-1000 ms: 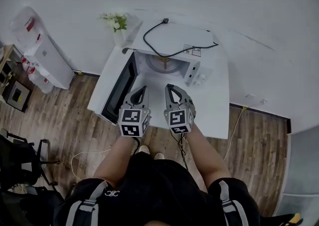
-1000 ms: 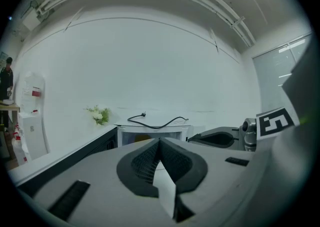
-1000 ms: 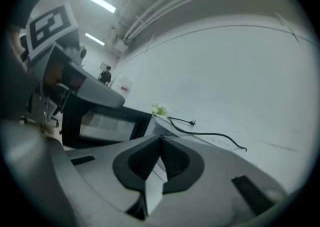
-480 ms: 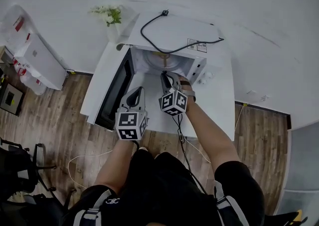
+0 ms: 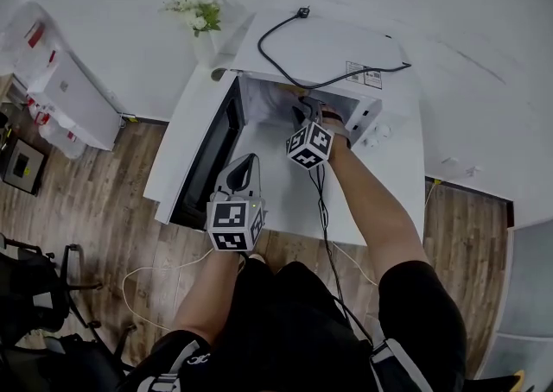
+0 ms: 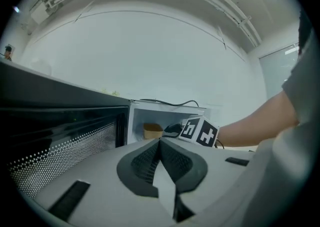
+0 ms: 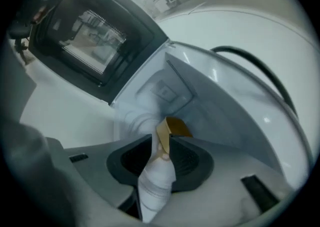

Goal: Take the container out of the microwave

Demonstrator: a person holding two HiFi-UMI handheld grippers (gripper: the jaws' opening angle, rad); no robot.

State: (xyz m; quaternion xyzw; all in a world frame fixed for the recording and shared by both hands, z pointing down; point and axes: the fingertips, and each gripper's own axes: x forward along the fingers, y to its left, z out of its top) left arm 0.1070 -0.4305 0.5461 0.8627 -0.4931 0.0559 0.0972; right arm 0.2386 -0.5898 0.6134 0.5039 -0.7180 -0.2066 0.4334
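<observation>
While the left claw (image 5: 245, 161) hangs pressed together, the outstretched right claw (image 5: 304, 107) opens astride the container (image 7: 176, 127).

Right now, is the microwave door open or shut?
Open. The microwave door stands swung out to the left, and the white cavity is bare to view, with the brown container inside.

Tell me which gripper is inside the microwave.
The right gripper, jaws opening around the brown container inside the microwave; the left gripper hangs outside, shut.
</observation>
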